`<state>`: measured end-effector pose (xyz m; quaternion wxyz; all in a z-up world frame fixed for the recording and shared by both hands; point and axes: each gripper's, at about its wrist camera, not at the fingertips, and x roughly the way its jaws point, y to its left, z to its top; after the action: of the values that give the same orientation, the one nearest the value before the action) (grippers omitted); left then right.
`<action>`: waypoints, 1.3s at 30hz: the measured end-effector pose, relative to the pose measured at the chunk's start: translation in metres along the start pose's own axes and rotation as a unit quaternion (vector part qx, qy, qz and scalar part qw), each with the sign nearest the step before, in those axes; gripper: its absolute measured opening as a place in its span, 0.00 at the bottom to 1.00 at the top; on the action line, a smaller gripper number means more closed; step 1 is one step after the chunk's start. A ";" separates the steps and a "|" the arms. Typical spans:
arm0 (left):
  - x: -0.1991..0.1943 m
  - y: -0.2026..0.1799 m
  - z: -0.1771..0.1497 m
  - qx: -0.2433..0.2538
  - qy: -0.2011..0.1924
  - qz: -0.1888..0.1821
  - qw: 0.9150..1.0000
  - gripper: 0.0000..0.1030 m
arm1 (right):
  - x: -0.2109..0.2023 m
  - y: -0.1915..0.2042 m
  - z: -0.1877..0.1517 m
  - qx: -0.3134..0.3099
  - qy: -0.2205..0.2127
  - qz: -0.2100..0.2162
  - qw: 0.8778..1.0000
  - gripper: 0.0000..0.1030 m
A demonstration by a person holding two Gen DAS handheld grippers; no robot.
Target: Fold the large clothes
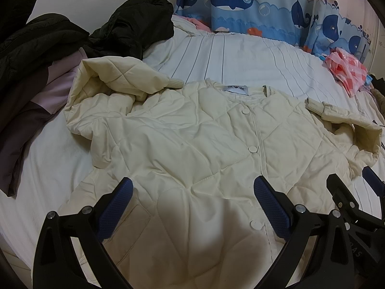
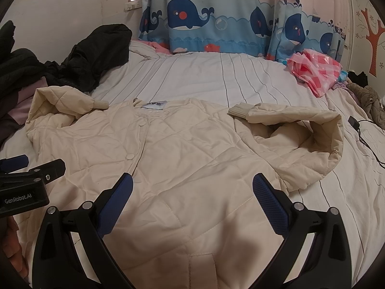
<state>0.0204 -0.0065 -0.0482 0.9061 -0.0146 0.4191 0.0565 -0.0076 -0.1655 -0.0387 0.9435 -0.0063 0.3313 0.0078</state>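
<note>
Cream jacket (image 2: 192, 159) near black clothes (image 2: 96, 50)

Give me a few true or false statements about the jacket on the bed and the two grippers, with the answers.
1. The cream jacket lies front up, buttoned. True.
2. Both sleeves are stretched straight out to the sides. False: both are bent in, cuffs pointing toward the collar.
3. The left gripper is clamped on the hem. False: its jaws stand open over the jacket.
4. The right gripper is open, holding nothing. True.
5. A pink checked bag lies near the whale curtain. True.
</note>
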 end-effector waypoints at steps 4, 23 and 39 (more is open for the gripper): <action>0.000 0.000 0.000 0.000 0.000 0.000 1.000 0.94 | 0.000 0.000 0.000 0.000 0.000 0.000 1.000 0.93; 0.001 0.002 -0.002 0.005 -0.005 0.008 1.000 0.94 | 0.001 0.002 -0.001 0.000 0.001 0.000 1.000 0.93; -0.006 -0.003 0.002 0.027 -0.017 0.030 0.999 0.94 | 0.000 0.002 -0.001 0.001 0.001 0.001 1.000 0.93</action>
<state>0.0179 -0.0105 -0.0423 0.9111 0.0237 0.4052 0.0720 -0.0077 -0.1631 -0.0394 0.9433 -0.0053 0.3319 0.0083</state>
